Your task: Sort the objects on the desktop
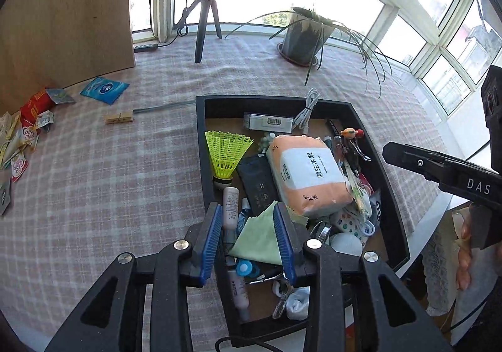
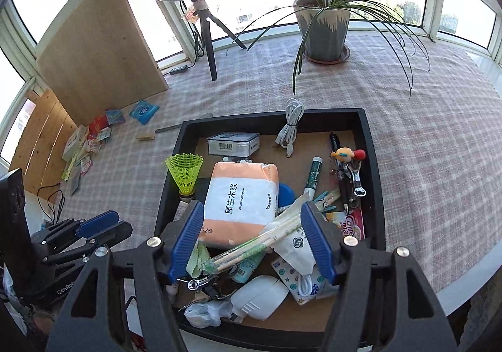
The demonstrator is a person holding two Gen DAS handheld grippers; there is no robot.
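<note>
A black tray point(image 1: 200, 139) point(image 2: 370, 145) holds a jumble: an orange tissue pack point(image 1: 310, 173) point(image 2: 241, 198), a yellow shuttlecock point(image 1: 226, 151) point(image 2: 185, 173), a white cable point(image 2: 290, 126), a grey box point(image 2: 232, 143), wrapped chopsticks point(image 2: 254, 245) and a green cloth point(image 1: 260, 239). My left gripper point(image 1: 248, 239) is open and empty above the tray's near left part, over the green cloth. My right gripper point(image 2: 251, 239) is open and empty above the tray's near part, over the chopsticks. It also shows in the left wrist view point(image 1: 439, 164).
Sachets and packets point(image 1: 28, 129) point(image 2: 91, 142) lie at the table's left, with a blue packet point(image 1: 105, 89), a wooden clothespin point(image 1: 119, 117) and a grey rod point(image 1: 163, 107). A potted plant point(image 2: 323, 29), ring-light tripod point(image 2: 207, 35) and wooden board point(image 2: 100, 48) stand at the back.
</note>
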